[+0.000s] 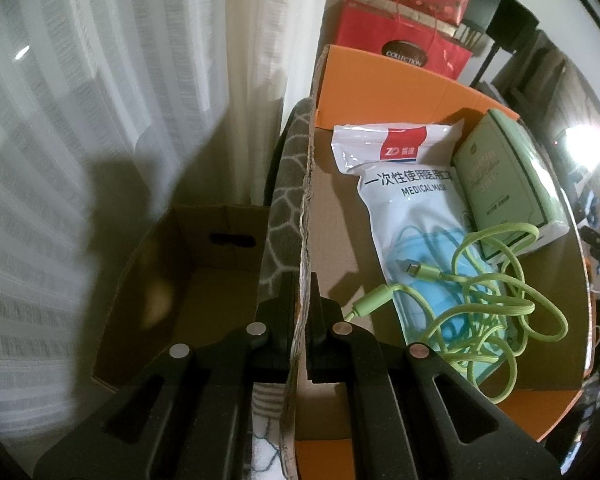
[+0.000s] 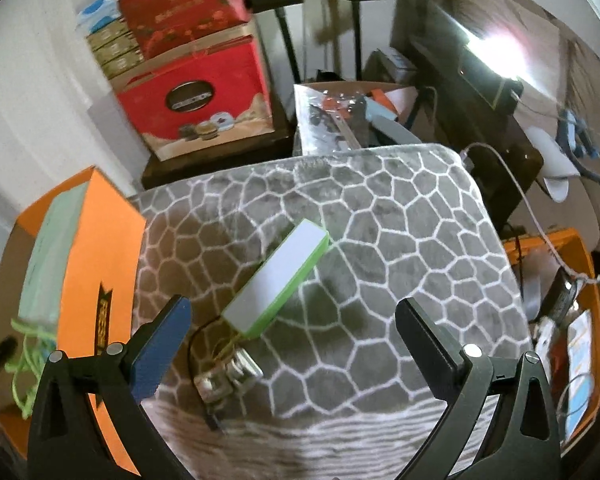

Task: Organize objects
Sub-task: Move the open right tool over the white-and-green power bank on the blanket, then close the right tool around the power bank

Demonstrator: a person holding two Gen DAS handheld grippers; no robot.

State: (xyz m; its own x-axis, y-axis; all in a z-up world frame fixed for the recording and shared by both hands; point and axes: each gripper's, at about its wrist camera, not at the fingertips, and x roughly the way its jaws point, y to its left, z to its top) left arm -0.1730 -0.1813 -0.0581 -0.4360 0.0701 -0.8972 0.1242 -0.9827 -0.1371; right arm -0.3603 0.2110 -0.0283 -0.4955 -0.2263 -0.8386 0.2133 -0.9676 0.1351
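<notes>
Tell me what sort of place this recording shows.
Most likely a lived-in home room: sheer curtains, stacked red gift boxes, and a grey patterned cushion beside an orange cardboard box of household items.

Both fisheye views are dim indoors, bowed and vignetted black at the rims. A blown-out white glare (image 2: 496,46) flares at upper right, while the sheer white curtain (image 1: 100,120) carries a broad dark shadow. The red gift boxes (image 2: 196,92) look soft with motion blur.

Your left gripper (image 1: 301,300), matt black plastic w/ metal pins, clamps the box wall (image 1: 305,216), rough corrugated cardboard. Glossy plastic mask bag (image 1: 396,184), braided cable (image 1: 496,292). Plush cloth cushion (image 2: 380,240), smooth plastic power bank (image 2: 276,280).
</notes>
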